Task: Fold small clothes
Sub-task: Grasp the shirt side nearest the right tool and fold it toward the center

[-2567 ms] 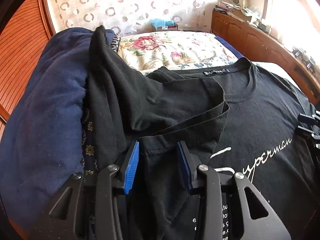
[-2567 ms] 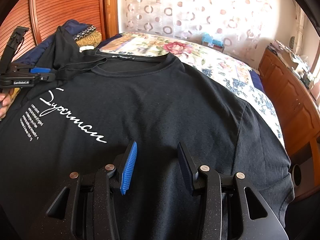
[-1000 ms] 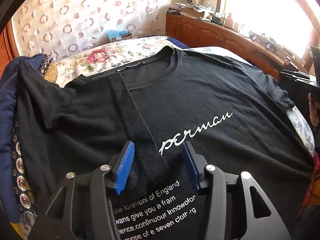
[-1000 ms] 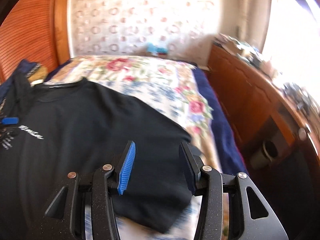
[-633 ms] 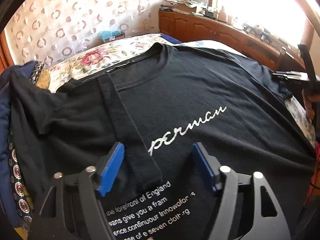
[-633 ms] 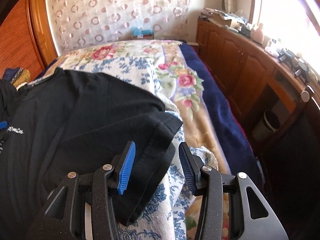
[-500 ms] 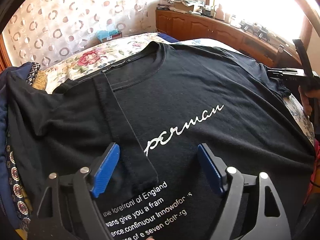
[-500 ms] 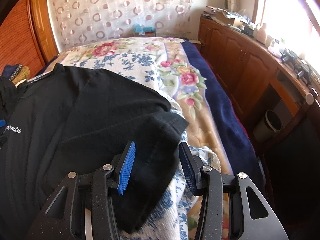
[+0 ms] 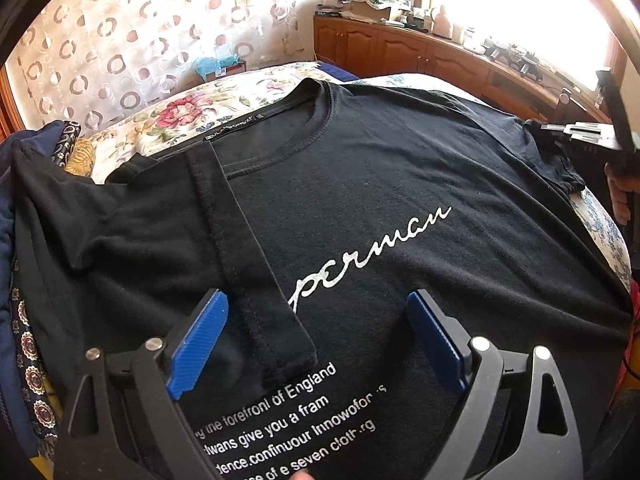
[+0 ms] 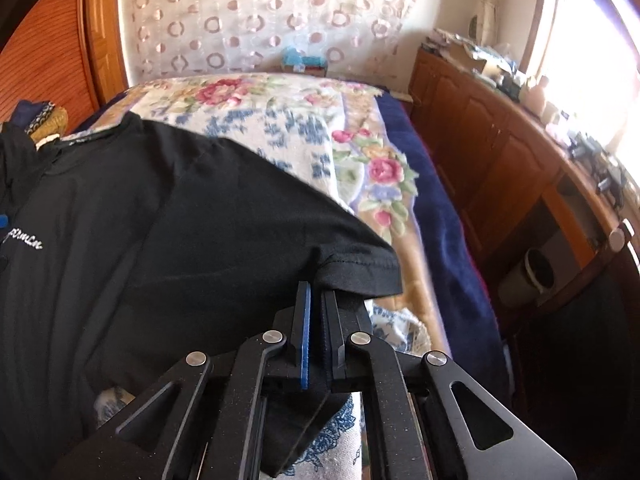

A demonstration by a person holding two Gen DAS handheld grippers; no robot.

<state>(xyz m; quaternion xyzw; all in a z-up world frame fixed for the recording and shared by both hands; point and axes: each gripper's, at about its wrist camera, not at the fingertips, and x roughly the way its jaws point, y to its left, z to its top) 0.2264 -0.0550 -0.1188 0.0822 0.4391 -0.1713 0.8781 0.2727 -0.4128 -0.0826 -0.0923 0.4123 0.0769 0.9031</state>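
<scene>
A black T-shirt (image 9: pixel 380 184) with white script and small print lies front up on the bed. Its left sleeve (image 9: pixel 248 264) is folded in over the chest. My left gripper (image 9: pixel 316 340) is wide open above the shirt's lower chest, holding nothing. My right gripper (image 10: pixel 318 296) is shut on the hem of the right sleeve (image 10: pixel 356 268), which lifts off the bedspread. The right gripper also shows at the far right of the left wrist view (image 9: pixel 576 136).
A floral bedspread (image 10: pixel 288 128) covers the bed, with a navy blanket edge (image 10: pixel 436 216) on the right. Dark blue and patterned clothes (image 9: pixel 24 320) are piled at the left. Wooden cabinets (image 10: pixel 500 152) run along the right wall, with a bin (image 10: pixel 528 276) below.
My left gripper opened wide and let go of the folded left sleeve. My right gripper moved to the right sleeve and shut on its hem.
</scene>
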